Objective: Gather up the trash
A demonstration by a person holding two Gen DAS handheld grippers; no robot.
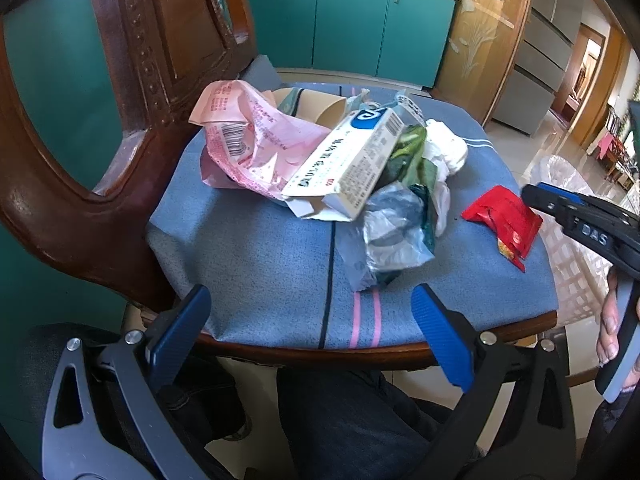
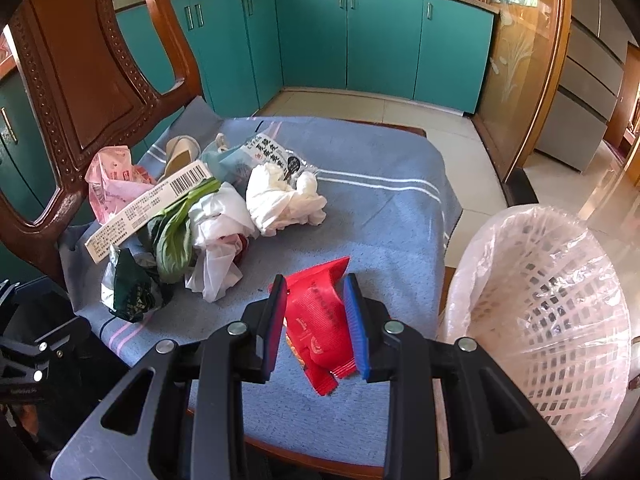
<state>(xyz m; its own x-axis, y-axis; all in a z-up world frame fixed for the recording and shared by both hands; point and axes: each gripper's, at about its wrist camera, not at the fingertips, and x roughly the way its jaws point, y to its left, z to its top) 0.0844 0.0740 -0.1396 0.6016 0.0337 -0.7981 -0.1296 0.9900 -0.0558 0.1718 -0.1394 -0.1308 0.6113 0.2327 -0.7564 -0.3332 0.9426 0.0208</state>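
Note:
A pile of trash lies on a blue cloth on the chair seat (image 1: 260, 272): a pink wrapper (image 1: 248, 140), a white carton (image 1: 352, 160), green leaves (image 2: 176, 232), a clear plastic bag (image 1: 392, 232), a crumpled white tissue (image 2: 280, 196). A red snack wrapper (image 2: 320, 320) lies apart at the right, also in the left wrist view (image 1: 504, 220). My right gripper (image 2: 316, 320) is open, its blue pads either side of the red wrapper. My left gripper (image 1: 312, 332) is open and empty at the seat's near edge.
A white mesh waste basket (image 2: 552, 304) lined with a clear bag stands on the floor right of the chair. The carved wooden chair back (image 1: 132, 80) rises at the left. Teal kitchen cabinets (image 2: 360, 40) stand behind.

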